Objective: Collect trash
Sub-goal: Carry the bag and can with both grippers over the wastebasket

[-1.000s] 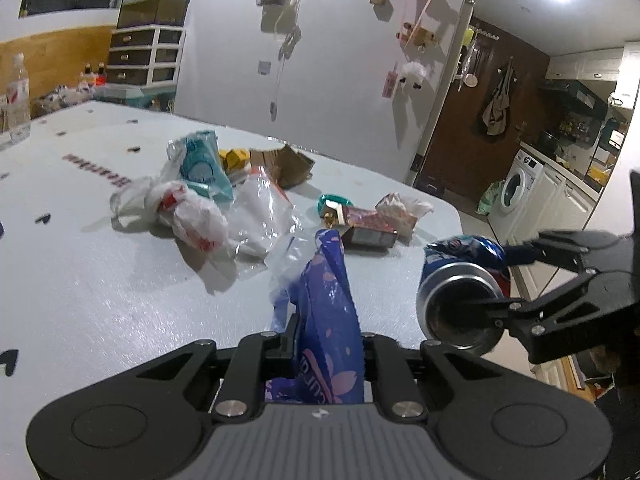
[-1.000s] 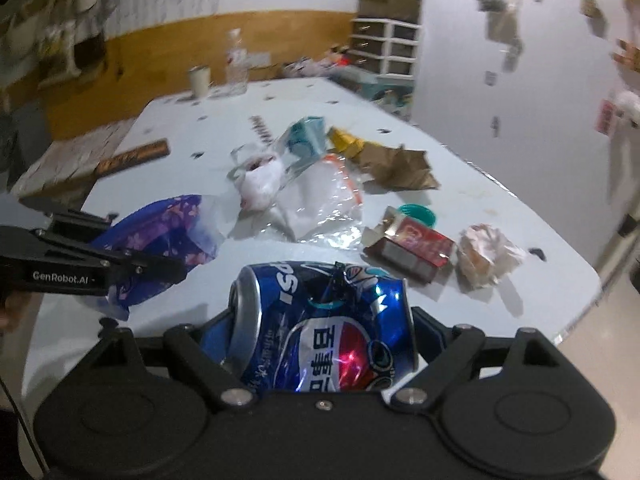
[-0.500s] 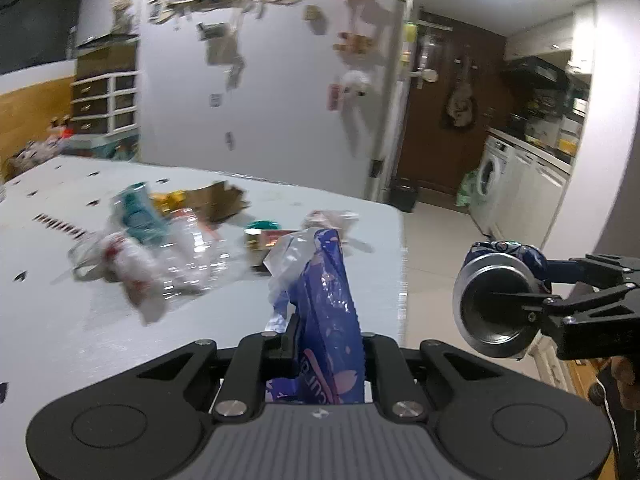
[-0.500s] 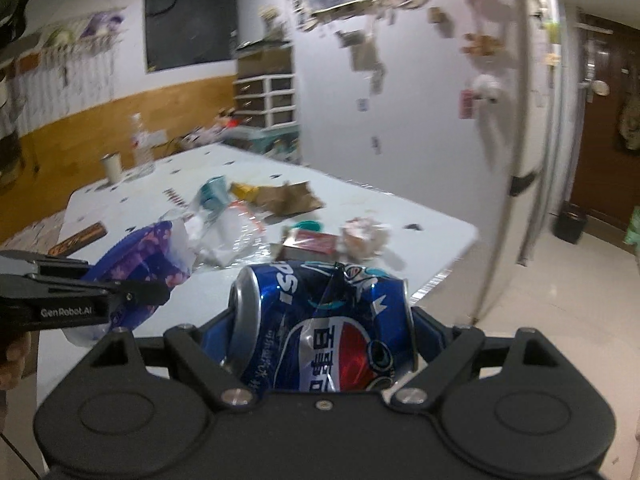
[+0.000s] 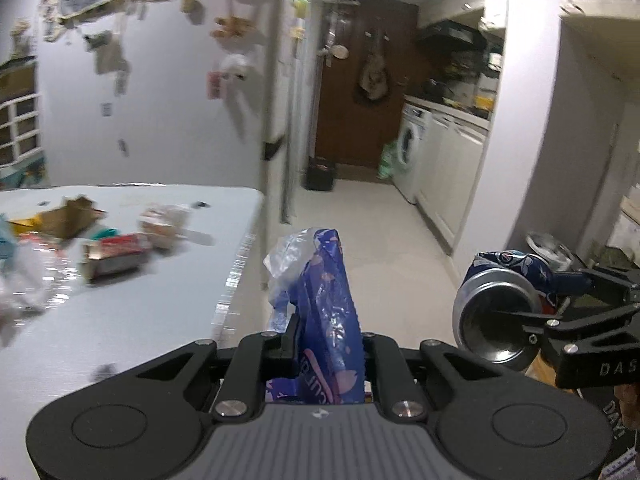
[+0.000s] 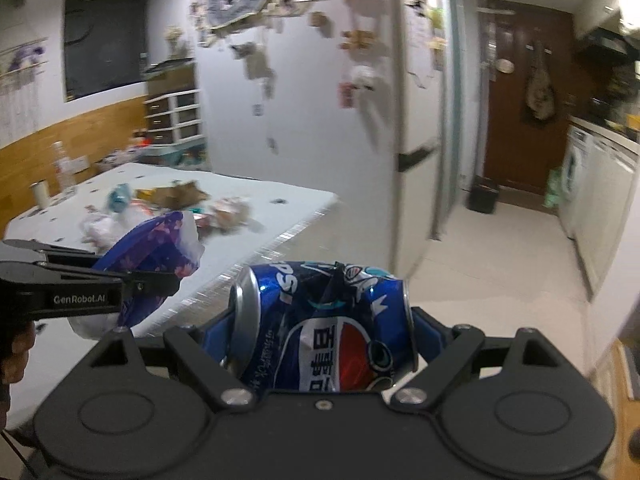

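Our left hand-held gripper (image 5: 324, 344) pinches the soft, light blue plastic wrapper (image 5: 326, 320); our right hand-held gripper (image 6: 320, 344) clamps the dented blue aluminium can (image 6: 324, 324) across its ends, which seems light and slippery.

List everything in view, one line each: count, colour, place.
soda can: 1, blue, dented, clamped in right gripper
plastic wrapper: 1, purple-blue, pinched in left gripper
table: 1, white, left side
red box: 1, red, on table near its edge
torn cardboard: 1, brown, far part of table
crumpled clear plastic: blurred, count unclear, table's left
washing machine: 1, white, kitchen corridor
door: 1, dark brown, corridor end
left gripper: black, shut on wrapper
right gripper: black, gripping can
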Available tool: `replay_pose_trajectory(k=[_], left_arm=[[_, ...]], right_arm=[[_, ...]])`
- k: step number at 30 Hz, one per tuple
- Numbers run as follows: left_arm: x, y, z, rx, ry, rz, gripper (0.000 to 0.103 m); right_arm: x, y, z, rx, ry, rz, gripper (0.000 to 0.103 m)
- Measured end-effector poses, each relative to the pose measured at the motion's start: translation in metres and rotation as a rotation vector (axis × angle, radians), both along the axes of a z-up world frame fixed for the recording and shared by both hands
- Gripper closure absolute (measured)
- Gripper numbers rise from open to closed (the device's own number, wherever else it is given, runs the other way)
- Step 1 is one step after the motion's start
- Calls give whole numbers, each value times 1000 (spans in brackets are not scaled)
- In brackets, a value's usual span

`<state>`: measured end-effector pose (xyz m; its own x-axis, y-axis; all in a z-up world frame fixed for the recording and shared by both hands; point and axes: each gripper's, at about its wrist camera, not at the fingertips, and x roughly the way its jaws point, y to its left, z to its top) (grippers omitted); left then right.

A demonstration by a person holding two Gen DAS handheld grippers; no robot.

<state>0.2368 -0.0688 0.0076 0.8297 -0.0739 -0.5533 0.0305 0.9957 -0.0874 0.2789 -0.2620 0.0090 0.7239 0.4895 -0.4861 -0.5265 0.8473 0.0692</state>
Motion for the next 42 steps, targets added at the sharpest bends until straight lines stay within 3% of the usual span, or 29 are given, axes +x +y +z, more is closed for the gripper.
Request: replay_pose_trajectory(k=[16, 26, 31, 42], left_arm=[[104, -98, -95, -18, 148, -175, 87], [170, -101, -183, -17, 265, -192, 87], [205, -97, -228, 0, 337, -193, 87], [257, -87, -316, -72, 512, -179, 87]], right_arm=[[62, -98, -98, 17, 171, -279, 14], [112, -102, -182, 49, 305, -354, 14], [147, -93, -229, 8, 389, -384, 14], [203, -85, -319, 15, 609, -452, 14]])
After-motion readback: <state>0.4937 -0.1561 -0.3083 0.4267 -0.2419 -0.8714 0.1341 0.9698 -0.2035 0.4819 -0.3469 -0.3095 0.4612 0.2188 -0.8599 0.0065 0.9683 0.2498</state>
